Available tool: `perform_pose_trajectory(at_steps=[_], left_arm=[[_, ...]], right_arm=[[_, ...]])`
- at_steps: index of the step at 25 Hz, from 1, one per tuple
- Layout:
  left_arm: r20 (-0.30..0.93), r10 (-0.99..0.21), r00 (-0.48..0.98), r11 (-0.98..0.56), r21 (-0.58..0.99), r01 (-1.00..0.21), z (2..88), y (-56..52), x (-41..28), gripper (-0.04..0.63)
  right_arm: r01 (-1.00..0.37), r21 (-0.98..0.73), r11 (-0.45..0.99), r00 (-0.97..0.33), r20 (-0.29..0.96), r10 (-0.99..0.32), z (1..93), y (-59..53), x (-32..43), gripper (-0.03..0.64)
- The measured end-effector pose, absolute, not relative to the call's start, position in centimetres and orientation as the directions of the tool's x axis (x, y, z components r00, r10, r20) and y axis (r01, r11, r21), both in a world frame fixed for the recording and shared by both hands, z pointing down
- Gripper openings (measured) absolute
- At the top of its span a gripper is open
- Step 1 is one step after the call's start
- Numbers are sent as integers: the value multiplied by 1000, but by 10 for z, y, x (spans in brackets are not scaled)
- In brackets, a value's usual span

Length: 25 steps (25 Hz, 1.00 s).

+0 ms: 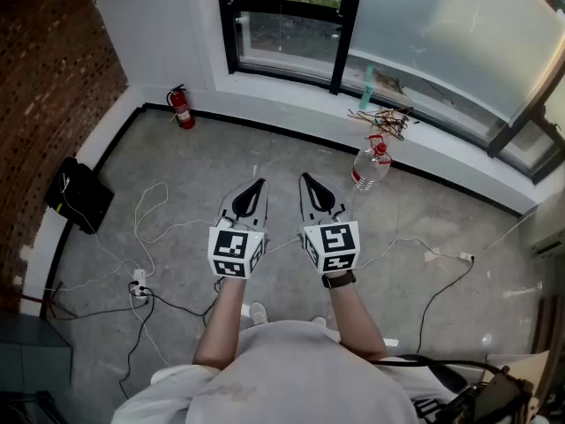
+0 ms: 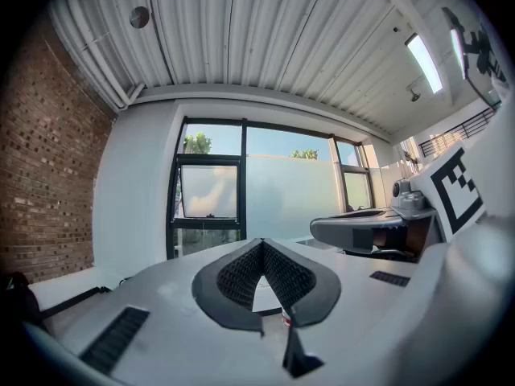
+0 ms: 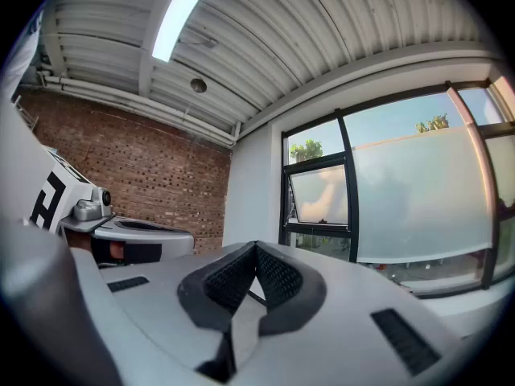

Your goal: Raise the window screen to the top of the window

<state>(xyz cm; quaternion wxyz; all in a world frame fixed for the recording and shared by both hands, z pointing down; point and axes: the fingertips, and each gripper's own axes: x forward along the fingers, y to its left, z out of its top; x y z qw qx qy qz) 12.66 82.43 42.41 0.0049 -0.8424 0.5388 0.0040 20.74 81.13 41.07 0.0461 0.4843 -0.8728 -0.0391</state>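
The left gripper (image 1: 252, 197) has its fingers (image 2: 237, 273) clenched tip to tip with nothing between them. The right gripper (image 1: 316, 194) is the same, closed on empty air. Both are held level, side by side, out in front of the person, who stands on the bare floor (image 1: 221, 157) well apart from the glass.

A bottle (image 1: 371, 164) stands on the floor at about two o'clock of the grippers, just before the sill (image 1: 291, 95). An extinguisher (image 1: 181, 107) sits by the wall at ten o'clock. The window (image 1: 346, 25) runs from twelve round to two o'clock.

The screen (image 3: 426, 199), a frosted sheet, hangs over the big pane there. Its lower edge is down near the sill, and a strip of clear sky shows above its top edge.

So I'd say nothing of the job is done yet. The screen sits low and neither gripper is near it. The walk up, the grasp and the whole lift are all left to do.
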Motion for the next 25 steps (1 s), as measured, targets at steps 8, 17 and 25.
perform_pose_trajectory(at_steps=[8,17,25], left_arm=[[-28,-942,335,-335,-14,-942,422,831,75,0],[-17,-999,40,-40,8,-999,426,867,-116,0],[25,-974,-223,224,74,-972,441,909,-233,1]], right_arm=[[-800,84,594,-592,49,-804,417,807,156,-3],[-581,56,812,-810,60,-584,425,828,-54,-3],[-323,45,945,-942,79,-325,431,862,-189,-3]])
